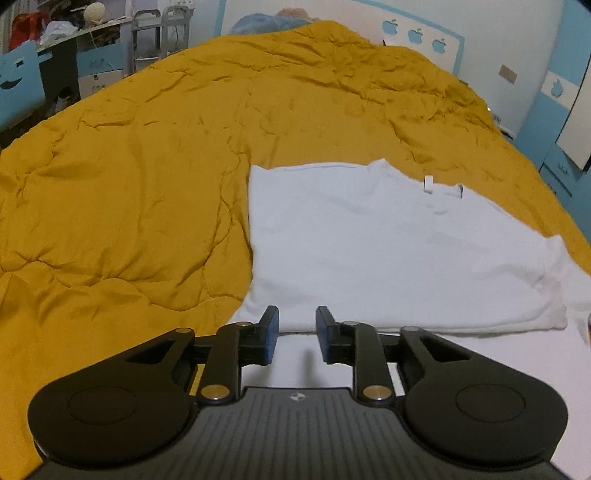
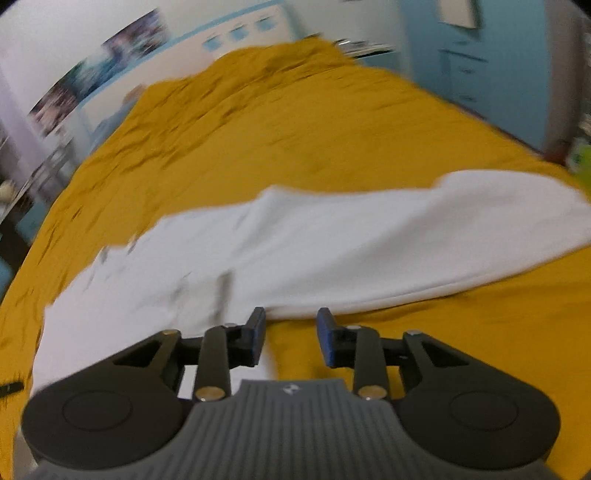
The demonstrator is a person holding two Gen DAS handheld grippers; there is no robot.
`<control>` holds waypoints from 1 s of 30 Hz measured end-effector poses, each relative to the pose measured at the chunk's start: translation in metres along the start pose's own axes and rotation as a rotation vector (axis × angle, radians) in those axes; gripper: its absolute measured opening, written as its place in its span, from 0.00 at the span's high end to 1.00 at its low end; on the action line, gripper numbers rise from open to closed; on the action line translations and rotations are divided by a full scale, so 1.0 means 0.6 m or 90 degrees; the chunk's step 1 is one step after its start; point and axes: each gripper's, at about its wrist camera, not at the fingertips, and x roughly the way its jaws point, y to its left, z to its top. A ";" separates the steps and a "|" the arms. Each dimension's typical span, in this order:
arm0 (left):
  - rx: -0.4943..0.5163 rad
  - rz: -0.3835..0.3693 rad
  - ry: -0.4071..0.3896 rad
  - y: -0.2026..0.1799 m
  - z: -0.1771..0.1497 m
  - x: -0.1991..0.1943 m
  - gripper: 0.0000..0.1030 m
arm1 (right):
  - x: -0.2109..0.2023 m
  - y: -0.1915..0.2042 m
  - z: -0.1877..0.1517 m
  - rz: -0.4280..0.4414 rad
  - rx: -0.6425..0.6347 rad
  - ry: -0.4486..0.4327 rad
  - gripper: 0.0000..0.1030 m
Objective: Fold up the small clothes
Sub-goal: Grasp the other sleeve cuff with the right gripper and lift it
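Observation:
A white T-shirt point(image 1: 388, 251) lies spread on a mustard-yellow quilt point(image 1: 129, 192), one side folded over, its neck label facing up toward the far right. My left gripper point(image 1: 297, 334) hovers over the shirt's near edge, open, with nothing between its blue pads. In the blurred right wrist view the same white T-shirt point(image 2: 314, 251) stretches across the yellow quilt point(image 2: 295, 140). My right gripper point(image 2: 291, 334) is open just in front of the shirt's near hem, above bare quilt, holding nothing.
The quilt covers the whole bed. A blue and white wall point(image 1: 424, 33) with apple cut-outs stands at the far end, a blue cabinet point(image 1: 561, 122) at the right, and cluttered shelves point(image 1: 55, 55) at the far left.

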 end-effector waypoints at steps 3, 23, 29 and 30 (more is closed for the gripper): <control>0.002 0.015 -0.005 -0.009 -0.001 0.001 0.69 | -0.051 -0.091 0.029 -0.065 0.037 -0.022 0.66; -0.028 0.050 0.024 -0.027 -0.008 0.041 0.62 | 0.053 -0.449 0.081 -0.163 0.415 -0.080 0.35; -0.040 0.054 0.032 -0.016 -0.010 0.054 0.62 | 0.115 -0.406 0.117 -0.224 0.351 -0.091 0.84; -0.044 0.049 0.031 -0.014 -0.010 0.055 0.62 | 0.117 -0.395 0.121 -0.235 0.329 -0.092 0.87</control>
